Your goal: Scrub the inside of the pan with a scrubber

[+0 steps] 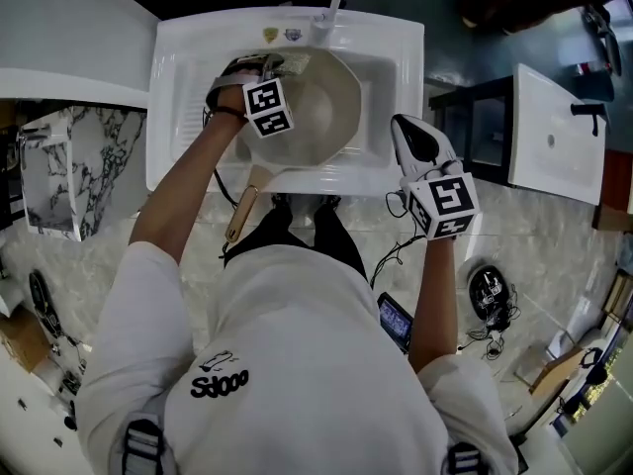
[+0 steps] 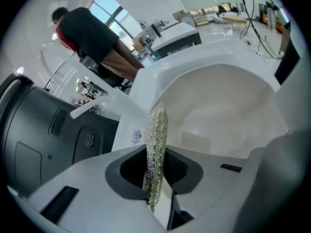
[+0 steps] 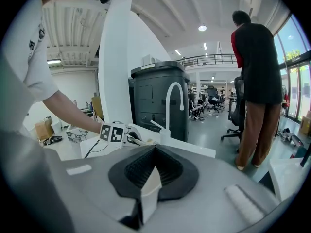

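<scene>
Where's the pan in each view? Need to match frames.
Head view: pan top centre, sitting in the sink.
Left gripper view: pale bowl filling centre right, behind the scrubber.
Right gripper view: pan cannot be made out beyond the sink rim.
Shared landmark: the sink's white rim.

The scrubber (image 2: 156,144) was glittery silver-gold mesh. The pan (image 1: 326,107) was cream inside, its handle (image 1: 242,214) tan. The sink (image 1: 188,97) was white. The left cube (image 1: 268,108) and right cube (image 1: 442,206) bore black-and-white markers. The shirt (image 1: 297,344) was white with black print. The floor (image 1: 554,255) was beige marble.
</scene>
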Demonstrator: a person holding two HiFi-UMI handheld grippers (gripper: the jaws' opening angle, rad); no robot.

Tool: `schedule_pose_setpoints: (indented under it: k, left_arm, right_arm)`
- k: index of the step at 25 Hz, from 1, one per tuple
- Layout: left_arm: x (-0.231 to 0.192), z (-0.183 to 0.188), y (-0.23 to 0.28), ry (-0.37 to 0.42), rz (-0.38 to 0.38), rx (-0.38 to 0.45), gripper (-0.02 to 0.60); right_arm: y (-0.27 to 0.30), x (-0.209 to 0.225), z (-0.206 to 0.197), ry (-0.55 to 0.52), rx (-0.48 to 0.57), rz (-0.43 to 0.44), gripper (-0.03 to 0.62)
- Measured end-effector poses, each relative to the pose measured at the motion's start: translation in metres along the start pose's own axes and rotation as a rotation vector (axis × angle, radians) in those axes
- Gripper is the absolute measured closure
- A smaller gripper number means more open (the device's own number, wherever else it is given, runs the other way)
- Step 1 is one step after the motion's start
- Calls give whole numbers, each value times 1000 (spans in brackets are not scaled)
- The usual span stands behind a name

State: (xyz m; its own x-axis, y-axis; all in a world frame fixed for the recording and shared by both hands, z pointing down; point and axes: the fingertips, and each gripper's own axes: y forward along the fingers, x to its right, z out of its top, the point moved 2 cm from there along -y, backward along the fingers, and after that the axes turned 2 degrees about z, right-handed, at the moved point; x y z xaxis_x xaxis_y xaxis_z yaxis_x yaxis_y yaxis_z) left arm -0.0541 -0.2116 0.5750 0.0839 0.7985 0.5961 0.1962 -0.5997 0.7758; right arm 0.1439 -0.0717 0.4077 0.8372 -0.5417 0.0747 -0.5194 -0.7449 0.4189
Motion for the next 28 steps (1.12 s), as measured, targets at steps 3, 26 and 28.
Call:
schedule_pose_setpoints:
  k: [3, 26, 28]
  left_arm:
    - [-4, -13, -26, -197, 8, 47, 518]
    - [-114, -28, -227, -813, 197, 523, 518]
    - [-124, -26, -241, -814, 221, 547, 518]
  right_arm:
    - [5, -2, 17, -36, 34, 15, 585]
    - [7, -27, 160, -272, 246, -29, 585]
    - [2, -28, 171, -284, 264, -37, 585]
